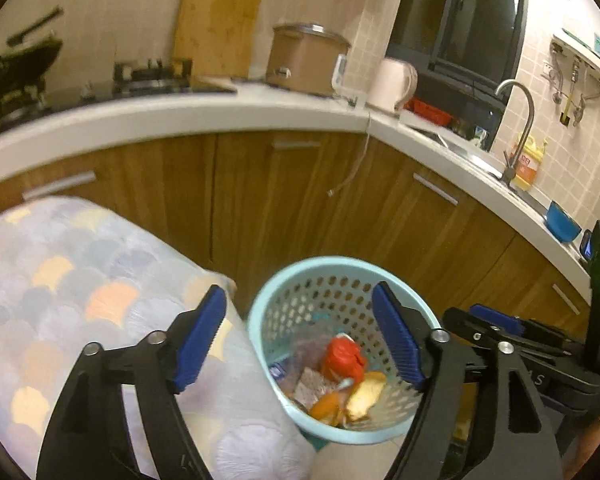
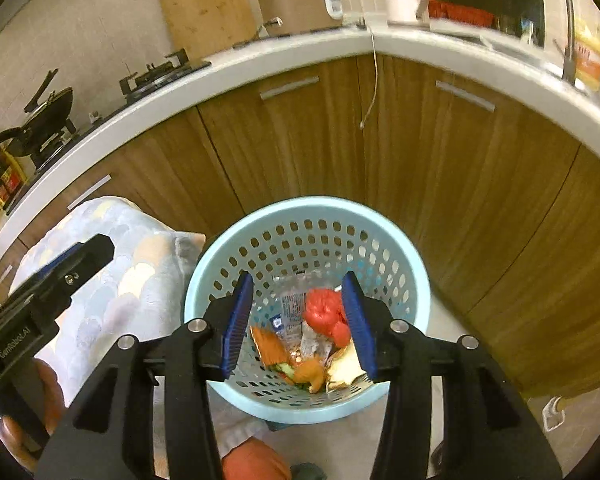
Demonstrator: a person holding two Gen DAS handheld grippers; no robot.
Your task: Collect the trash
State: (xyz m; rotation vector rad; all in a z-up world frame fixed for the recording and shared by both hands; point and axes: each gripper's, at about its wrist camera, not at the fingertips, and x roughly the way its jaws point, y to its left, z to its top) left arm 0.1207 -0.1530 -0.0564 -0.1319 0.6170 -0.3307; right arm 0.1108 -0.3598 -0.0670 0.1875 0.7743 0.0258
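A light blue perforated trash basket [image 1: 296,280] stands on the floor by the wooden cabinets; it also shows in the right wrist view [image 2: 260,220]. Inside lie a crumpled red piece [image 1: 340,354] [image 2: 322,308], a clear plastic wrapper [image 2: 294,304], orange peels [image 1: 328,404] [image 2: 310,374] and a yellowish scrap [image 1: 366,394] [image 2: 346,366]. My left gripper [image 1: 300,304] is open and empty, above the basket's left side. My right gripper [image 2: 298,284] is open and empty, right over the basket.
A table with a pastel scale-pattern cloth [image 1: 80,292] [image 2: 120,264] stands left of the basket. Wooden cabinets [image 1: 280,200] run under a white counter [image 1: 180,116] with a stove, rice cooker [image 1: 306,60], kettle [image 1: 392,82] and sink tap [image 1: 520,120]. A blue bowl [image 1: 562,222] sits at the counter edge.
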